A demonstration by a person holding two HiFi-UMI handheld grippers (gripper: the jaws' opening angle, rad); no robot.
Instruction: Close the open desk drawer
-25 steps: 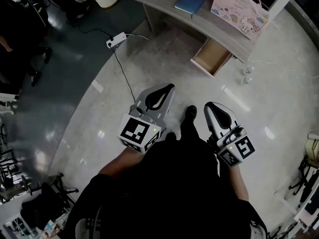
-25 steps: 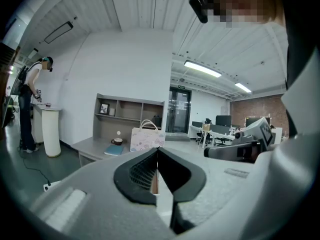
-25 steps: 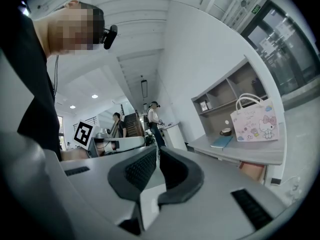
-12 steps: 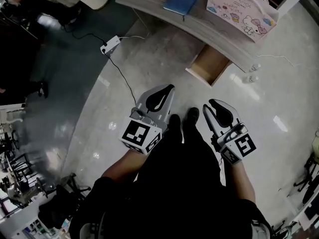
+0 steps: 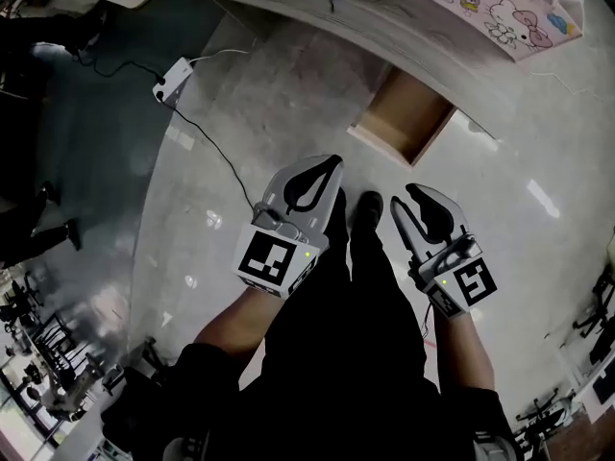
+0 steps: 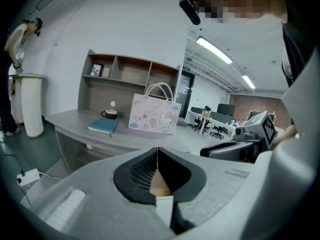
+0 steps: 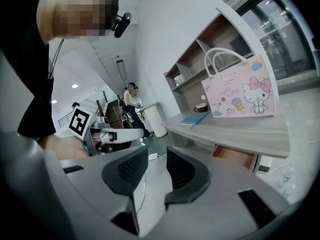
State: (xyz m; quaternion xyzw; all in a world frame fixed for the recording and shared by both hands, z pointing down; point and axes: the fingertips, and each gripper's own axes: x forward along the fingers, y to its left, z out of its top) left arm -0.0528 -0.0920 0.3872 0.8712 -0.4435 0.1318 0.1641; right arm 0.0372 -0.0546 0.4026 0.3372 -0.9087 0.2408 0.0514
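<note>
Wore black clothing [image 5: 336,353] and black shoes [image 5: 369,209]. Had pale grey shells on left gripper [image 5: 327,168] and right gripper [image 5: 404,200], with rounded black fingers [image 5: 312,185] ribbed on the inner faces, the right jaws opening on nothing. Bore white cubes [image 5: 274,262] printed with black square markers, each with a small green light.

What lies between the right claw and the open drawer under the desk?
In the head view, only bare floor separates the right claw, which is opening with nothing in it, from the drawer.
</note>
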